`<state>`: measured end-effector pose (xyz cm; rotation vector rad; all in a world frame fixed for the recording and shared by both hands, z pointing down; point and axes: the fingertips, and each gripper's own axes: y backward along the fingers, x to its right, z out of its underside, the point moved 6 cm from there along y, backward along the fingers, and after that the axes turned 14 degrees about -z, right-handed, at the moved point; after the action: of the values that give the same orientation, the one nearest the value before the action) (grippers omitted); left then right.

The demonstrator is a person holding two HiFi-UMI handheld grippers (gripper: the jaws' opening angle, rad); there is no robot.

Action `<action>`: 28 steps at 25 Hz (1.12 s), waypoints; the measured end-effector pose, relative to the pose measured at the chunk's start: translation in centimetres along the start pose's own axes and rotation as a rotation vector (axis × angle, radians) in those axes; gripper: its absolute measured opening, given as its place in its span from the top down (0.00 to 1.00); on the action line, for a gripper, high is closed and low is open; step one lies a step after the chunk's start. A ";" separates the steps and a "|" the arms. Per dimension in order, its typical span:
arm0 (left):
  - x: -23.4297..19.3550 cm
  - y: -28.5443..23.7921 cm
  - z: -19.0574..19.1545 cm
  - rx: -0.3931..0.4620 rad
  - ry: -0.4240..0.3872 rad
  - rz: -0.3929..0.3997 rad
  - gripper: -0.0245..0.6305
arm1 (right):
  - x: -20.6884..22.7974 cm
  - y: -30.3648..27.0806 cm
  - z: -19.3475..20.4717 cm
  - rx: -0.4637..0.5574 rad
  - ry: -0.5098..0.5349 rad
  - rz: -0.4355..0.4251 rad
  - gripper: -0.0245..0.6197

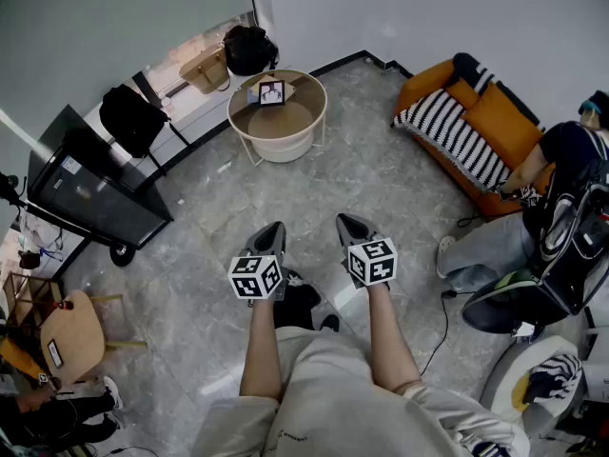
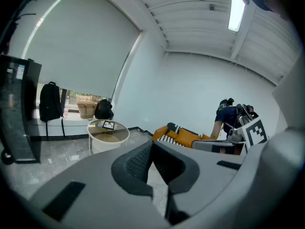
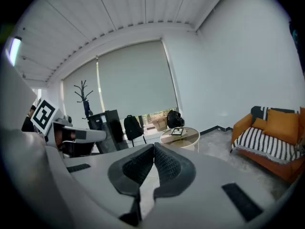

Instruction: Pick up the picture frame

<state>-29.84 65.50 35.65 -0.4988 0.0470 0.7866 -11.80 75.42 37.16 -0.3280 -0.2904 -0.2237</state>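
Left of the round table (image 1: 232,112), a black screen on a wheeled stand (image 1: 90,193) and a black backpack (image 1: 133,117) line the window wall. A woven bag (image 1: 206,68) and a black bag (image 1: 249,49) sit just behind the table. On the table itself is the picture frame (image 1: 271,91), near the far rim with its face turned your way and nothing touching it.

You're well short of the table, with both grippers side by side over the grey floor (image 1: 200,236) and their noses aimed toward the table. Your left gripper (image 1: 274,227) is clenched, tips pressed together with nothing between them. Your right gripper (image 1: 344,221) is the same, with its jaws closed tip to tip and empty. In both gripper views the frame sits small on the table top, far beyond the jaws.

Right of the table, an orange sofa (image 1: 495,112) with a striped cushion (image 1: 452,136) stands against the wall. Further right again, a person (image 1: 561,188) is sitting.
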 end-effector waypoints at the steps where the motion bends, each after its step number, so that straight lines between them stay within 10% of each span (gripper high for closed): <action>1: -0.1 -0.5 -0.4 -0.005 -0.007 0.013 0.93 | 0.6 -0.3 -0.3 0.006 -0.009 0.001 0.91; 28: -9.0 -26.5 -13.2 0.031 0.159 0.042 0.93 | 15.8 -22.7 -11.9 0.016 -0.098 -0.226 0.91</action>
<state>-16.07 37.80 36.91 -0.5310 0.2172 0.7850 -0.09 47.67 37.75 -0.2910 -0.4263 -0.4278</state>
